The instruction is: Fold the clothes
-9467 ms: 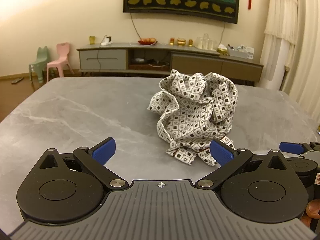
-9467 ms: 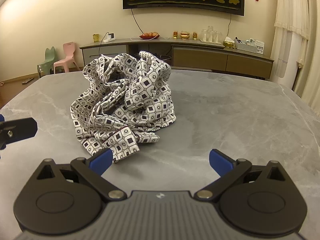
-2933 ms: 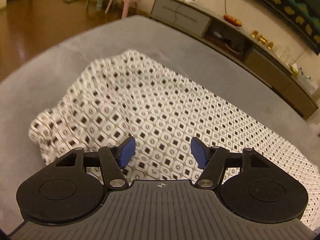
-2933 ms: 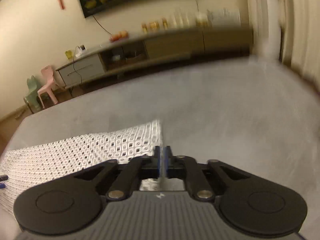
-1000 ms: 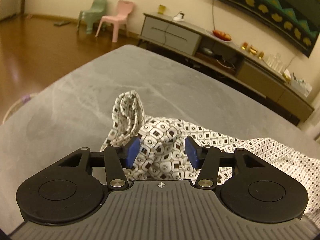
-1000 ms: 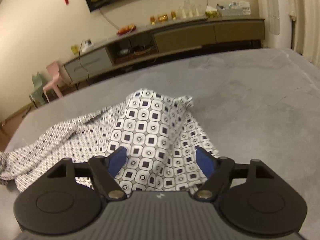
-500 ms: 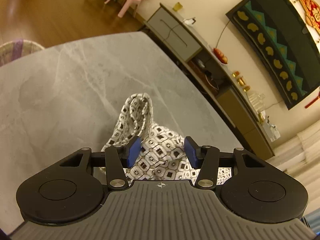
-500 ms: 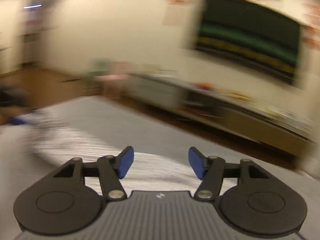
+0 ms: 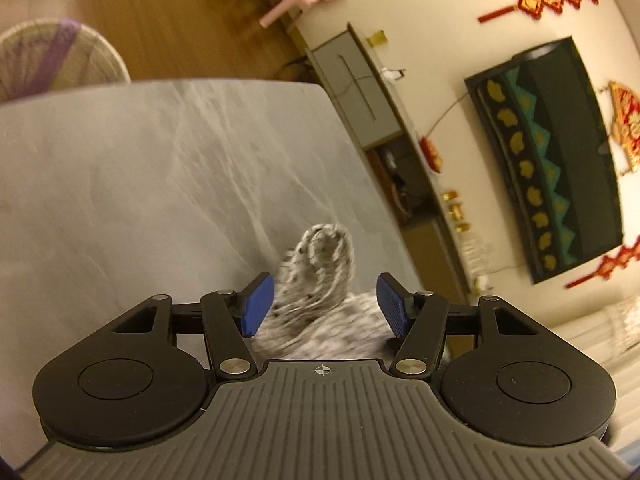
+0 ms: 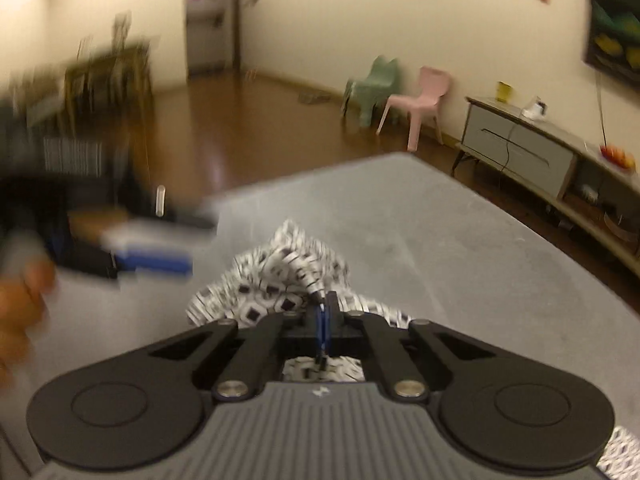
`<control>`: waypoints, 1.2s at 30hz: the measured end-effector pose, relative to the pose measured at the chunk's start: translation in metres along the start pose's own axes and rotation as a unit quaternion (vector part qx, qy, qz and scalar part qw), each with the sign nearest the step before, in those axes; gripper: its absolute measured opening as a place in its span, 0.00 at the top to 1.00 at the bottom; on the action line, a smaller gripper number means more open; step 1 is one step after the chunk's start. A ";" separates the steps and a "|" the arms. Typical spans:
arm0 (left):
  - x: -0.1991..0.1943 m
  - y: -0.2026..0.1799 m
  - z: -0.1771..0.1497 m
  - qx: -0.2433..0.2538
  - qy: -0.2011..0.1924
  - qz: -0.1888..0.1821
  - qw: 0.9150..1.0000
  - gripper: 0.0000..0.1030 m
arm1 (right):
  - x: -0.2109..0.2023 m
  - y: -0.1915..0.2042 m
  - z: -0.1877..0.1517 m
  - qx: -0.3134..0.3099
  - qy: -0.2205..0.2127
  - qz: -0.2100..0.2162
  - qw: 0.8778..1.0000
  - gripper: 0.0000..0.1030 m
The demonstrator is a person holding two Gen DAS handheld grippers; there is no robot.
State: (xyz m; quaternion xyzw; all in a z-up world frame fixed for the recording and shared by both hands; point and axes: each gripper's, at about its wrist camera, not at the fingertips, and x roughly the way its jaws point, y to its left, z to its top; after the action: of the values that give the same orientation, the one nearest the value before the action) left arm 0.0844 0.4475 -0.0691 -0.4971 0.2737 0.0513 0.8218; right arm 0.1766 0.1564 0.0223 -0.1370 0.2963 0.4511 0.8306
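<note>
Right gripper [image 10: 322, 322]: jaws have just snapped closed, the 2 blue pads pressed together with a ridge of the patterned garment [image 10: 280, 280] pinched between them. Cloth bunches up just ahead of the fingertips and more of it shows below them, under the gripper body. A scrap of the same print shows at the lower right edge of that view, beside the gripper housing.

Left gripper [image 9: 324, 304]: jaws have just been opening, now roughly half wide. A raised loop of the garment [image 9: 324, 264] stands between and just beyond the 2 pads; neither pad presses on it, gap visible on both sides. Cloth is motion-blurred, so I cannot tell whether it brushes the left pad. The rest of the fabric lies low behind the pads, toward the gripper body.

In the right wrist view the left gripper [image 10: 152, 262] sits off to the left of the right one, heavily blurred, blue pad visible, the person's hand [image 10: 20, 300] behind it. It is near the cloth heap, apart from the right gripper.

Garment rests on the grey marble-look table [image 9: 140, 184], ahead of both grippers. Table stretches out past the cloth in both views.

Background beyond the table: pink chair [image 10: 420, 100], green chair [image 10: 372, 88], low sideboard [image 10: 540, 152], dark wall hanging [image 9: 556, 160].
</note>
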 end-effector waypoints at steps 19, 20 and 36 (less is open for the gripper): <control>0.012 -0.008 -0.030 -0.058 0.039 -0.138 0.988 0.40 | -0.088 -0.019 -0.005 0.038 -0.122 -0.028 0.991 0.99; 0.014 -0.009 -0.033 -0.070 0.047 -0.149 0.985 0.40 | -0.087 0.003 -0.015 -0.001 -0.116 -0.043 0.992 0.99; 0.009 0.026 -0.043 -0.063 0.105 -0.133 0.984 0.79 | -0.037 0.106 -0.101 -0.270 -0.040 -0.055 0.961 0.99</control>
State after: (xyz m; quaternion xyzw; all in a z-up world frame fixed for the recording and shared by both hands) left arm 0.0653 0.4229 -0.1092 -0.5826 0.2860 -0.0933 0.7550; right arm 0.0363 0.1406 -0.0302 -0.3537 0.1219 0.4732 0.7976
